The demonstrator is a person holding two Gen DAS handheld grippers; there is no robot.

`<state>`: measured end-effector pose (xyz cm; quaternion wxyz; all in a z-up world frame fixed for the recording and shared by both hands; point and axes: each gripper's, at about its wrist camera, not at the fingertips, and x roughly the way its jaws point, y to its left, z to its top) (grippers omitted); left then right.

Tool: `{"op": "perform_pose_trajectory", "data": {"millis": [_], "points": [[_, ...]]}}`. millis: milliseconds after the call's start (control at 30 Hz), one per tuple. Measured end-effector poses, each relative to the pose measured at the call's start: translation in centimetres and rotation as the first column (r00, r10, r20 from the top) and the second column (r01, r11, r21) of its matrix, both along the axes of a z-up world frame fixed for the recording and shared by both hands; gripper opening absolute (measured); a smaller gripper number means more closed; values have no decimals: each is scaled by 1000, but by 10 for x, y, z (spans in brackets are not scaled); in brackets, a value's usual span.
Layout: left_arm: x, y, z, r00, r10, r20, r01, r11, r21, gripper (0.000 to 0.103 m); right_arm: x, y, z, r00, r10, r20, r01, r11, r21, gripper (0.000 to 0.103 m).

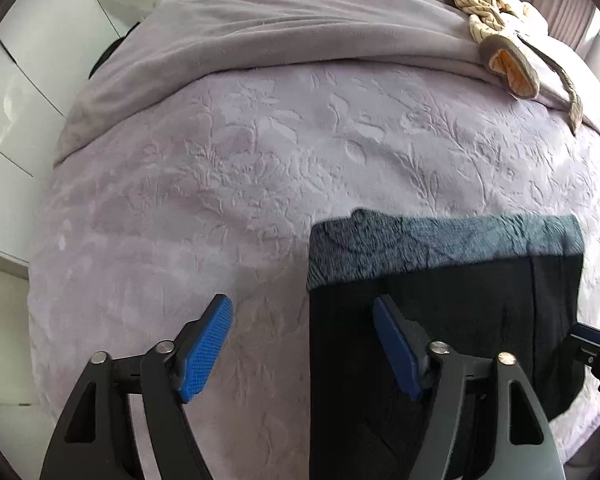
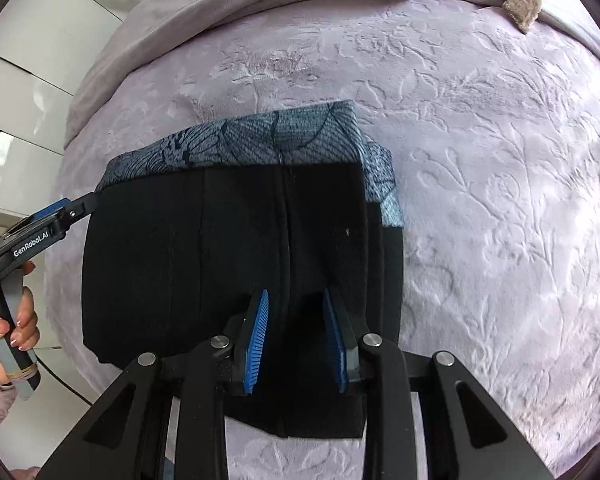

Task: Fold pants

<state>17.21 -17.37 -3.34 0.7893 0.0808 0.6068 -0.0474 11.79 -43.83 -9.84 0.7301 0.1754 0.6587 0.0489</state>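
Observation:
The black pants (image 2: 220, 248) lie folded into a compact rectangle on the bed, with a grey-blue patterned band (image 2: 260, 140) along the far edge. They also show in the left wrist view (image 1: 440, 320). My left gripper (image 1: 302, 312) is open wide at the pants' left edge, one pad over the bedspread and one over the fabric; it shows from the side in the right wrist view (image 2: 80, 204). My right gripper (image 2: 296, 304) is open over the near part of the pants, a fabric ridge between its pads, not pinched. Its tip shows in the left wrist view (image 1: 592, 340).
The lilac embossed bedspread (image 2: 500, 200) covers the bed. A folded lilac blanket (image 1: 280, 36) lies across the far side. A beige and brown garment (image 1: 496, 28) sits at the far right. White cabinets (image 1: 24, 80) stand on the left.

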Motion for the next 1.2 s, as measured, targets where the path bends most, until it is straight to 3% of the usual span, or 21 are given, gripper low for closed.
{"op": "perform_pose_trajectory", "data": {"millis": [33,267,433,567,633,833,1200], "points": [[-2,1,1,1000,6,-9,-6,1000,-10,97,-3,-1,1,1000,-4,-2,4,1000,-1,31],[-21,-3,6,999,-22,-44,21,1000,-22,97,-20,-5,15,998,-57,-10,57,998,6,34],[-35,-11,3,994,-59,-93,57,998,-25,97,-29,0,18,997,-73,-22,73,997,21,62],[-47,-15,-3,985,-71,-155,63,996,-55,97,-38,3,19,996,-86,-39,88,996,35,69],[-52,-17,-7,982,-80,-172,70,996,-60,97,-43,4,20,995,-89,-40,90,995,38,81],[-63,-23,-22,967,-97,-236,87,995,-55,102,-58,2,19,991,-118,-56,121,991,51,81],[-62,-26,-35,959,-94,-268,80,995,-62,102,-67,-15,11,979,-186,-81,193,977,92,82]]}}
